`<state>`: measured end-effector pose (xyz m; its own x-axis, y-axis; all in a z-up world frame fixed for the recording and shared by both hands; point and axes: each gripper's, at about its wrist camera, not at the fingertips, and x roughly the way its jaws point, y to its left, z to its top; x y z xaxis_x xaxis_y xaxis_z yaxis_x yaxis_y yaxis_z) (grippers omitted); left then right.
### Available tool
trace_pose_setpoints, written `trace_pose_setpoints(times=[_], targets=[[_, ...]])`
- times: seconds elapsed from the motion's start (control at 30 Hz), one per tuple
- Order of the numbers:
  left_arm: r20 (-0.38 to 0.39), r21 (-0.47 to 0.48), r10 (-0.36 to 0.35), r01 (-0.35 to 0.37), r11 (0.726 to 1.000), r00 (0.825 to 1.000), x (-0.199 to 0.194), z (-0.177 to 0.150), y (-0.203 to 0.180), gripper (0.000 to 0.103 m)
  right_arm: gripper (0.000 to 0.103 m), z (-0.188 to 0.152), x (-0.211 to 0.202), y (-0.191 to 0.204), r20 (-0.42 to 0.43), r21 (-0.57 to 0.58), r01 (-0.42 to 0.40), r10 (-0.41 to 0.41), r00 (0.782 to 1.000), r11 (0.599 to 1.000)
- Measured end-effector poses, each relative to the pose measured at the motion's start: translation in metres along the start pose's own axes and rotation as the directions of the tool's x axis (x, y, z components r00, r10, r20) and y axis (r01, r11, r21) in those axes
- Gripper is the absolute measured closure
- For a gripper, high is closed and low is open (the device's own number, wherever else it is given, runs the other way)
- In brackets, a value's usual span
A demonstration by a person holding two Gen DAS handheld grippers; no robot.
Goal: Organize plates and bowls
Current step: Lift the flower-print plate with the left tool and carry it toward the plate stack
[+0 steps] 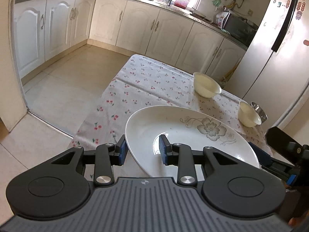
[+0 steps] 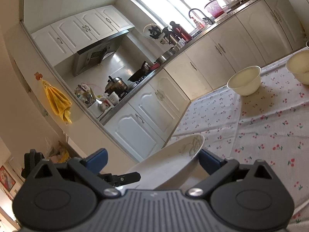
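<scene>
A white plate with a grey flower print (image 1: 193, 135) is tilted above the cherry-print tablecloth (image 1: 146, 85). My left gripper (image 1: 143, 150) straddles its near-left rim, one blue pad outside and one inside, with a wide gap between the pads. My right gripper (image 2: 152, 159) is open around the plate's other edge (image 2: 173, 162); its blue pad (image 1: 258, 154) shows at the plate's right rim. Two cream bowls (image 1: 206, 85) (image 1: 249, 114) stand on the cloth at the far right; they also show in the right wrist view (image 2: 244, 80) (image 2: 299, 67).
A small steel bowl (image 1: 259, 110) stands behind the nearer cream bowl. The table's left edge drops to the tiled floor (image 1: 63, 89). White kitchen cabinets (image 1: 139, 23) run along the back and a fridge (image 1: 274, 44) stands at the right.
</scene>
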<state>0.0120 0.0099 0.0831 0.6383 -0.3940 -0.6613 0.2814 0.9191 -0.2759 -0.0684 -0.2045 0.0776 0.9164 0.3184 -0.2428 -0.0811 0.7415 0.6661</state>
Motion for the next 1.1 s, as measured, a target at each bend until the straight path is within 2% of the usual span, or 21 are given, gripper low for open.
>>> trace_pose_setpoints(times=[0.3, 0.73, 1.03, 1.1], targets=[[-0.016, -0.002, 0.015, -0.015, 1.0, 1.0, 0.013, -0.004, -0.003, 0.069, 0.005, -0.016, 0.0, -0.002, -0.033, -0.012, 0.036, -0.037, 0.999, 0.999], [0.009, 0.019, 0.026, -0.026, 0.999, 1.0, 0.014, -0.011, -0.005, 0.068, 0.005, -0.027, 0.003, -0.001, -0.064, -0.032, 0.072, -0.074, 0.995, 0.997], [0.022, 0.066, 0.063, -0.064, 0.996, 0.998, 0.011, -0.017, -0.009, 0.063, 0.005, -0.027, 0.004, 0.0, -0.069, -0.031, 0.07, -0.072, 0.995, 0.997], [0.017, 0.072, 0.076, -0.077, 0.994, 0.997, 0.01, -0.018, -0.009, 0.063, 0.007, -0.027, 0.003, 0.0, -0.07, -0.021, 0.044, -0.045, 0.997, 0.999]])
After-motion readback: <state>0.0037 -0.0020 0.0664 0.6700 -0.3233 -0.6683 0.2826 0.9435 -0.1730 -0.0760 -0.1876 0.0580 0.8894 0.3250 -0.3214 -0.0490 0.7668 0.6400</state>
